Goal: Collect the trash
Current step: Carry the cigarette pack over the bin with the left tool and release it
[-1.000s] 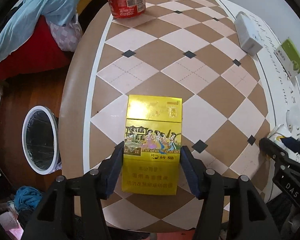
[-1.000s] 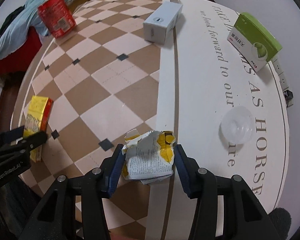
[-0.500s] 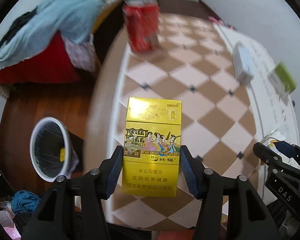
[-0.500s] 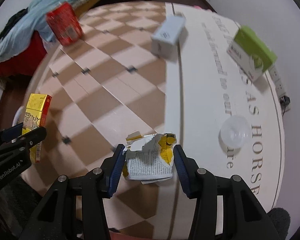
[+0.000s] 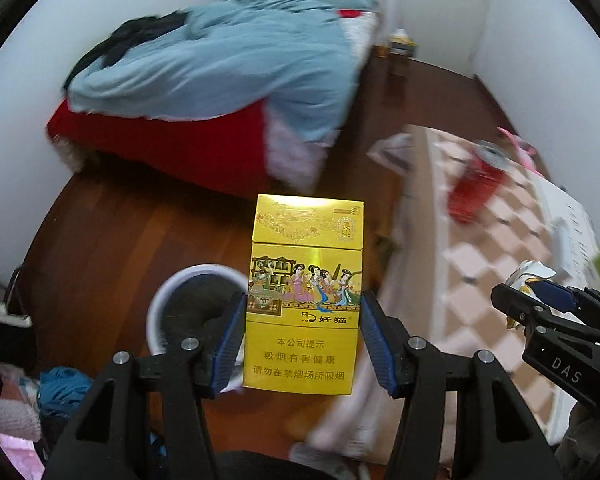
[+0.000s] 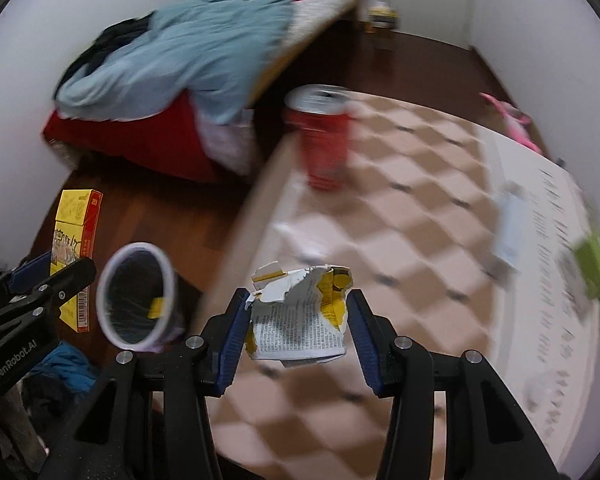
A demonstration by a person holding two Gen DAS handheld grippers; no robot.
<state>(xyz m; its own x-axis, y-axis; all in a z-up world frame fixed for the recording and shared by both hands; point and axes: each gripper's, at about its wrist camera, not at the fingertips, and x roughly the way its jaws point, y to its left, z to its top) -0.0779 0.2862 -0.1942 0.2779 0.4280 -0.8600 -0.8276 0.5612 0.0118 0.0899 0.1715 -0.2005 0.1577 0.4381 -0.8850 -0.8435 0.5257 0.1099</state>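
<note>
My left gripper is shut on a yellow cigarette pack, held upright in the air off the table's left side. Just to its lower left on the wooden floor stands a white-rimmed bin with a dark liner. My right gripper is shut on a torn, crumpled white and yellow wrapper, above the table near its left edge. In the right wrist view the bin sits left of the wrapper, with the left gripper and its pack beyond it. A red can stands on the checkered table.
A bed with a blue blanket and red sheet fills the far side. Clothes are heaped on the floor by the bin. A white box and a green box lie on the table's right part.
Both grippers have lifted their loads off the table and swung left and up. The bin and the bed have come into view, and the table has slid to the right.
</note>
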